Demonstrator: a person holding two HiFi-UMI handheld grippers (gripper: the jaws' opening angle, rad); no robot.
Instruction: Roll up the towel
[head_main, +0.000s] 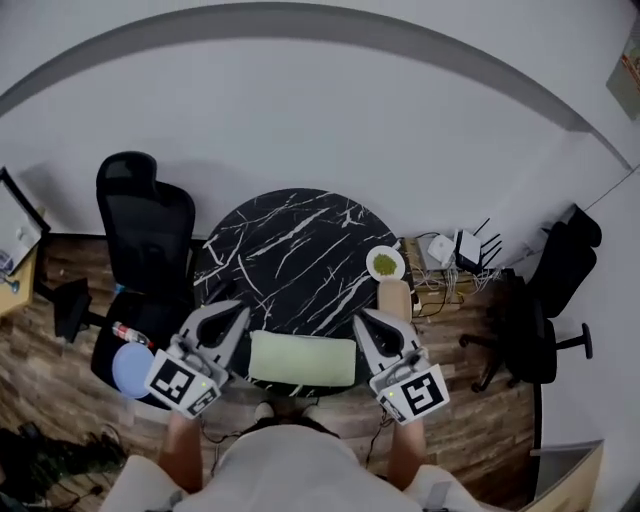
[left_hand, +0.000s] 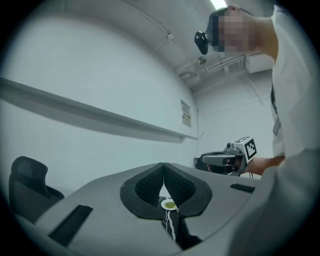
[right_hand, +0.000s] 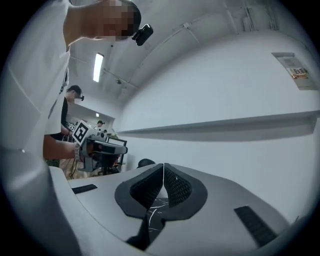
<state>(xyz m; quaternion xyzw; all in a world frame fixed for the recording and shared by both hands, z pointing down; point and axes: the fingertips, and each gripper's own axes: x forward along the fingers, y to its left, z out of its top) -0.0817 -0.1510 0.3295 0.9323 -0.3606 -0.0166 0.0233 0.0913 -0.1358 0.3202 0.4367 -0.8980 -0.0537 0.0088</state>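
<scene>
A pale green towel (head_main: 302, 358) lies as a compact oblong bundle at the near edge of the round black marble table (head_main: 290, 235). My left gripper (head_main: 235, 313) is held up beside the towel's left end, apart from it. My right gripper (head_main: 366, 319) is held up beside its right end, also apart. In the left gripper view the left gripper's (left_hand: 163, 168) jaws meet at the tips, with nothing between them. The right gripper's (right_hand: 163, 167) jaws are closed the same way and hold nothing. Both point level toward the white wall. Neither gripper view shows the towel.
A small white dish of green stuff (head_main: 385, 263) sits at the table's right edge, with a beige cylinder (head_main: 394, 298) next to it. A black office chair (head_main: 146, 232) stands to the left, another chair (head_main: 545, 300) to the right. A router and cables (head_main: 458, 250) lie on the wooden floor.
</scene>
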